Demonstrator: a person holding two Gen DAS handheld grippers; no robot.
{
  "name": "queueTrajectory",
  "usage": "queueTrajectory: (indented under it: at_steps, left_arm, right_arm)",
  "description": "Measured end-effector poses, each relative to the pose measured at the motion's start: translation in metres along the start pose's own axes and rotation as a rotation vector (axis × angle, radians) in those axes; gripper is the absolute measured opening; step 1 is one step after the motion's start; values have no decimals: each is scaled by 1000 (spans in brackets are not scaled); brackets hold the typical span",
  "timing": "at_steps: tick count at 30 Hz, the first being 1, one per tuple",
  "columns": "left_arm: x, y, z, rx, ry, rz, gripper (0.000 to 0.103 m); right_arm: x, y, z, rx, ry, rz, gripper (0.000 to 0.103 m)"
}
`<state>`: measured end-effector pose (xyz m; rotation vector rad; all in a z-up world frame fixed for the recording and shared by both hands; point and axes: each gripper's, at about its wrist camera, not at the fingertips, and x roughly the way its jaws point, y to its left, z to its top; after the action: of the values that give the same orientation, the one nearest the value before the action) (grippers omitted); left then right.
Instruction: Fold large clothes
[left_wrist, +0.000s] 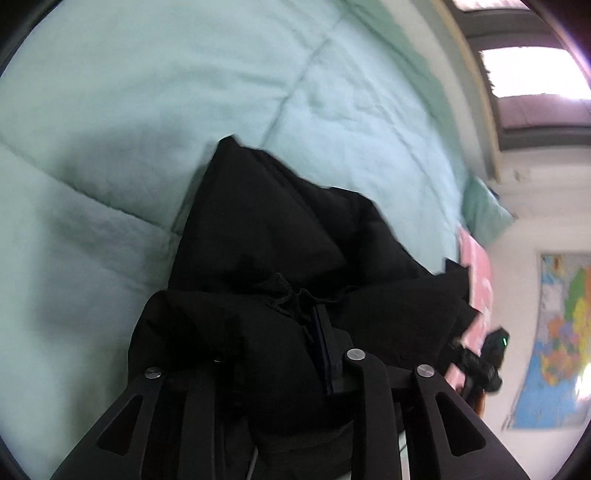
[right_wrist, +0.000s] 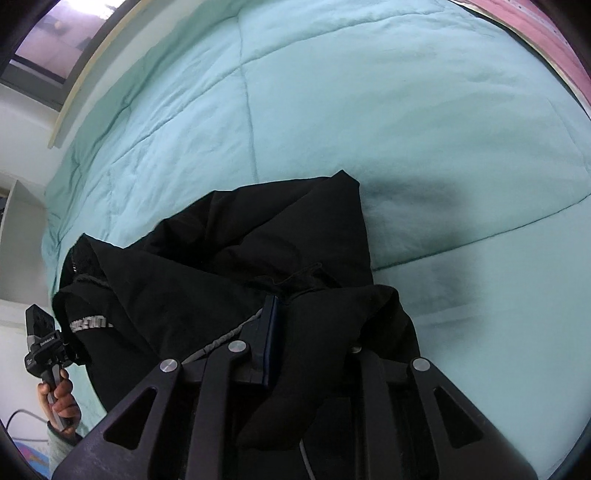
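A black padded jacket (left_wrist: 266, 221) lies bunched on a mint-green quilt (left_wrist: 147, 110). In the left wrist view its fabric puckers into my left gripper (left_wrist: 280, 321); one finger (left_wrist: 323, 343) shows, the other is buried under cloth. From the right wrist view the same jacket (right_wrist: 240, 240) gathers into my right gripper (right_wrist: 314, 306), beside the one visible finger (right_wrist: 269, 332); cloth covers the second finger. Both grippers hang low over the quilt (right_wrist: 369, 110), each pinching a fold of the jacket. A grey drawcord (right_wrist: 221, 339) and a pale lettered strip (right_wrist: 90, 323) show on it.
A green pillow (left_wrist: 484, 210) and pink bedding (left_wrist: 478, 273) lie at the bed's edge. On the wall hangs a coloured map (left_wrist: 554, 332), with a window (left_wrist: 535, 74) above. A hand (right_wrist: 61, 398) grips the left unit's handle beside the bed.
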<state>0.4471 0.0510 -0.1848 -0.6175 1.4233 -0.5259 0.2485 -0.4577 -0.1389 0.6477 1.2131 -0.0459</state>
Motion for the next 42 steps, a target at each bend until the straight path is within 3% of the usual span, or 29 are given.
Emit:
queueTrajectory:
  at_steps: [4, 7, 9, 11, 12, 15, 17, 18, 21, 23, 26, 29, 30, 31, 32, 33, 35, 36, 42]
  left_arm:
    - [-43, -14, -16, 101, 26, -26, 41]
    - [-82, -24, -34, 167, -4, -26, 51]
    - [-105, -27, -44, 184, -37, -69, 57]
    - [-122, -30, -51, 204, -84, -75, 67]
    - [-124, -33, -51, 218, -113, -55, 72]
    - [-106, -35, -37, 215, -162, 47, 73]
    - [-87, -29, -21, 181, -183, 98, 73]
    - [-76, -24, -10, 168, -187, 114, 73]
    - [-48, -13, 13, 155, -163, 151, 73]
    - [-37, -6, 24, 152, -139, 137, 73]
    - [-26, 7, 34, 121, -103, 50, 73]
    - [-9, 19, 44, 87, -58, 5, 73]
    - [-5, 21, 45, 78, -45, -1, 73]
    - [-1, 22, 45, 73, -34, -3, 72]
    - [-2, 20, 43, 82, -53, 12, 54]
    - [-7, 15, 39, 112, -77, 59, 32]
    - [-18, 6, 29, 158, -126, 121, 19]
    - [-26, 2, 22, 172, -157, 108, 15]
    - [-80, -41, 5, 245, -313, 73, 13]
  right_arm:
    - [-38, -2, -4, -17, 14, 81, 28]
    - [-73, -3, -11, -19, 20, 175, 40]
    - [-95, -6, -19, -3, 8, 258, 69]
    - [-113, -8, -26, -5, -37, 254, 84]
    - [-122, -8, -30, -21, -71, 230, 84]
    - [-129, -7, -34, -76, -139, 110, 84]
    - [-115, -6, -29, -106, -152, 48, 84]
    - [-98, -7, -20, -149, -159, -23, 84]
    - [-77, -11, -5, -206, -148, -49, 84]
    - [-60, -15, 7, -252, -132, -67, 84]
    - [-31, -22, 29, -297, -93, -77, 84]
    - [-2, -35, 44, -286, -21, -8, 84]
    - [7, -37, 47, -270, -1, 21, 74]
    - [13, -39, 48, -257, 3, 53, 57]
    - [13, -37, 46, -259, -6, 70, 34]
    - [8, -33, 42, -268, -29, 38, 33]
    - [-8, -22, 31, -299, -99, -39, 24]
    - [-17, -17, 25, -303, -131, -51, 22]
    - [-85, 19, 11, -352, -303, -141, 19]
